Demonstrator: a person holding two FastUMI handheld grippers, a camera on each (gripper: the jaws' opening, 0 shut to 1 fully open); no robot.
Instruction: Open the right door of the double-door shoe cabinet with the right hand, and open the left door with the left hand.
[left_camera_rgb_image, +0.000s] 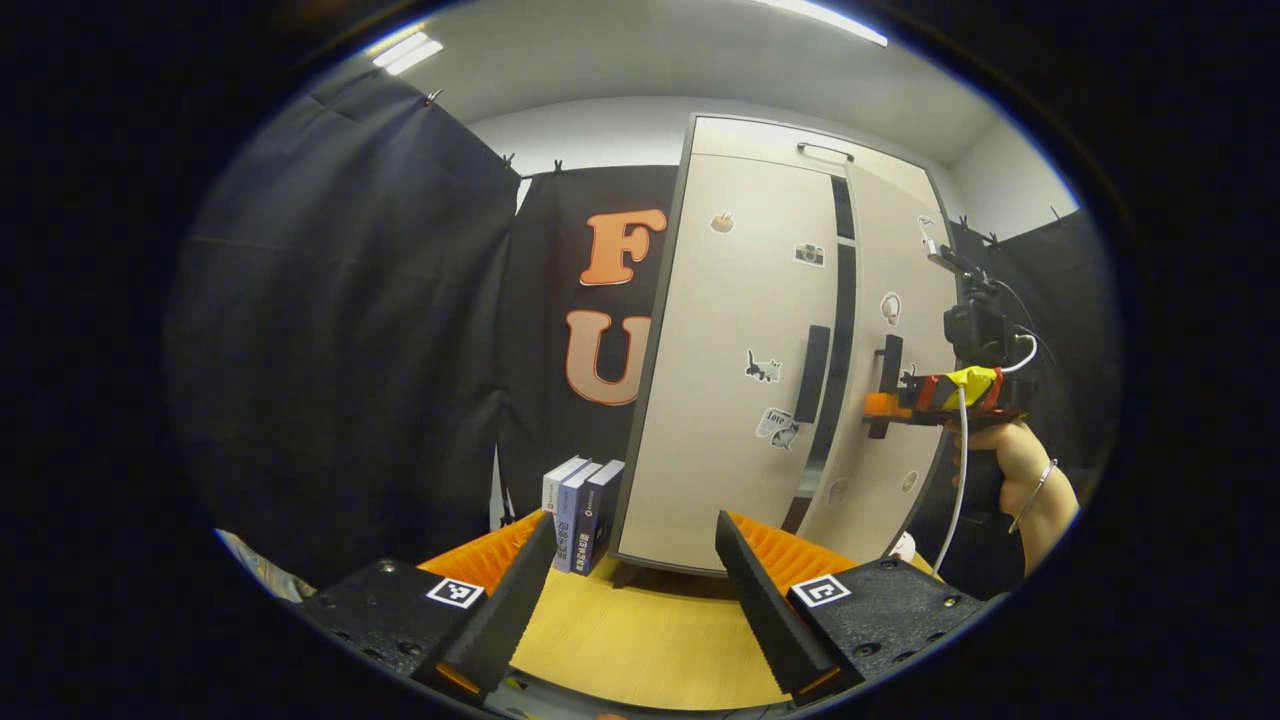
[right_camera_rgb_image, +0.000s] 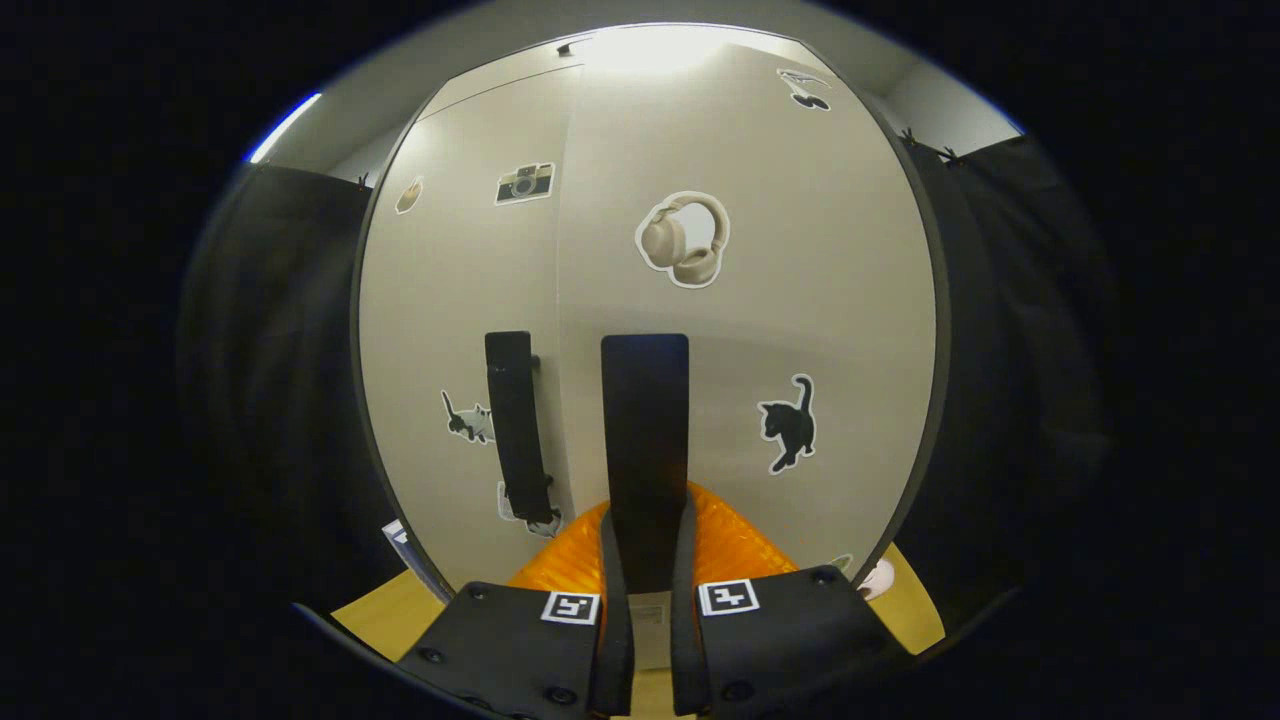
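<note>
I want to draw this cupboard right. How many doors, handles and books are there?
Doors: 2, the left door and the right door
Handles: 2, the left handle and the right handle
Books: 3
Total: 7

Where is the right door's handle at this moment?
In the right gripper view, the right door handle stands upright at centre, clamped between the right gripper, just right of the left door handle.
</note>
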